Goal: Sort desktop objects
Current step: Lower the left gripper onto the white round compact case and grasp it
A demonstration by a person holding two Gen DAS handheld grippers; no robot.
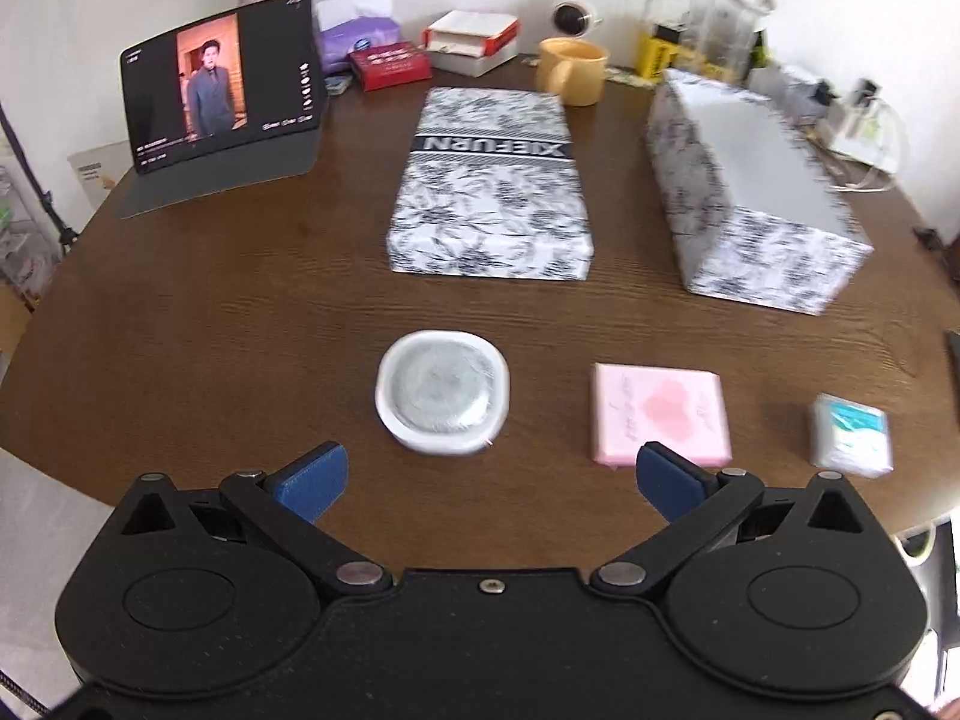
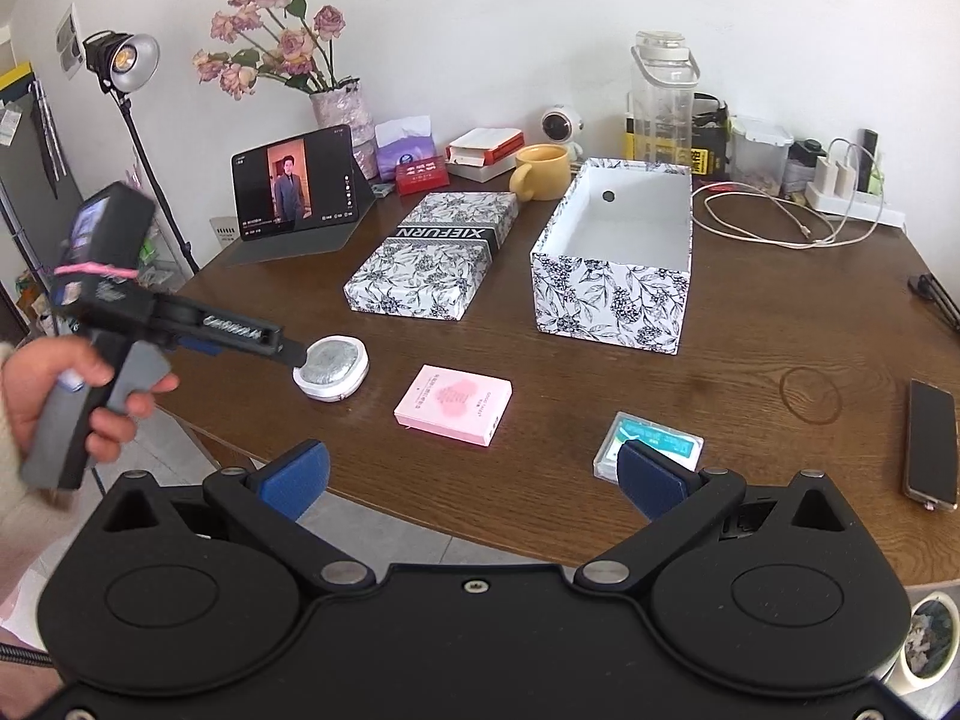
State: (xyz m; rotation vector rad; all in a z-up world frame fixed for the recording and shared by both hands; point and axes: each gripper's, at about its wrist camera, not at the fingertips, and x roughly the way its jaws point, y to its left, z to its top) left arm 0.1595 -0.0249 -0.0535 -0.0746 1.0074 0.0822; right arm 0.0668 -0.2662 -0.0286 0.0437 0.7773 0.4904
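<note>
White round tin (image 1: 443,391), just ahead of spread left hand-held gripper (image 1: 489,480)

The table (image 2: 750,360) looks like dark brown wood with a fine grain and a soft sheen. The open box (image 2: 612,294) and its lid (image 2: 432,252) seem to be printed card, matt outside, the box plain white within. The round case (image 2: 331,367) has a smooth white plastic rim around a dull silvery top (foil, perhaps). The pink packet (image 2: 454,397) looks like smooth paper, slightly glossy. Both grippers, left (image 1: 489,483) and right (image 2: 474,477), are matt black plastic with bare metal rivets, and their blue pads (image 1: 315,480) look rough, like woven cloth.
</note>
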